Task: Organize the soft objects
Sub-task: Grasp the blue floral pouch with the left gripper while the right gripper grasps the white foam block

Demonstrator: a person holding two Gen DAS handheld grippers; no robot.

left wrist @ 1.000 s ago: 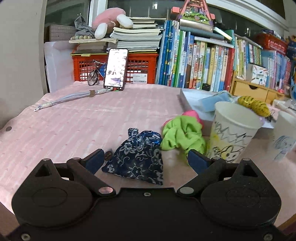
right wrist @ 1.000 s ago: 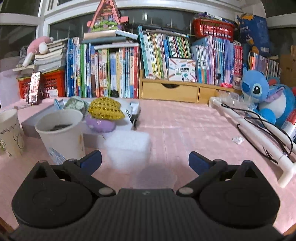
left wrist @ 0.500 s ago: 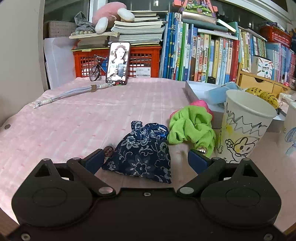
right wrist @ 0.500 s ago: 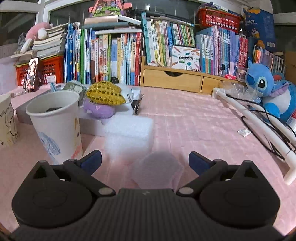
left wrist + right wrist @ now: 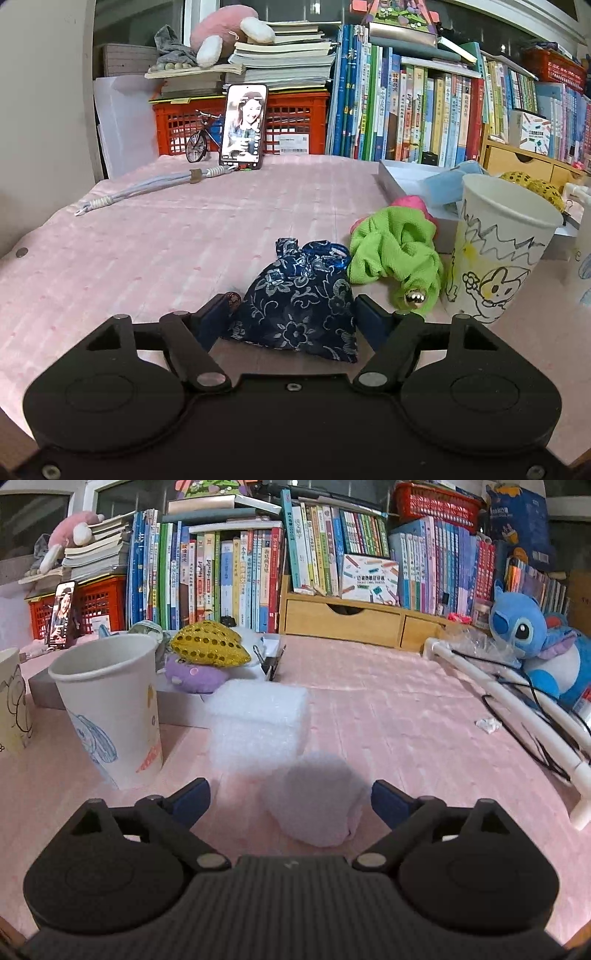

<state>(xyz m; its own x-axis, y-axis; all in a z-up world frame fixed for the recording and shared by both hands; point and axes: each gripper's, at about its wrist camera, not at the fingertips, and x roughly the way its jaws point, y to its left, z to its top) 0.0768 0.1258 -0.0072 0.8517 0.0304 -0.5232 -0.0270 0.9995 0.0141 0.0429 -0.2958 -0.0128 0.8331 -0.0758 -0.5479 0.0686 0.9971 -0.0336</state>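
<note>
A navy floral drawstring pouch (image 5: 299, 306) sits on the pink-covered surface (image 5: 166, 251) between the blue fingers (image 5: 216, 319) of the left gripper (image 5: 291, 314), whose jaws have just been closing and now flank the pouch at both sides; whether the pads press it cannot be told. Just right of the pouch lies a green scrunchie (image 5: 397, 254), and right of that stands a paper cup (image 5: 498, 243) with a doodled rabbit. The right gripper (image 5: 290, 797), its jaws also just closing yet released, frames a pale pink soft bundle (image 5: 317, 797) near its right finger. A white foam block (image 5: 258, 723) sits just beyond, a second paper cup (image 5: 110, 705) to the left.
</note>
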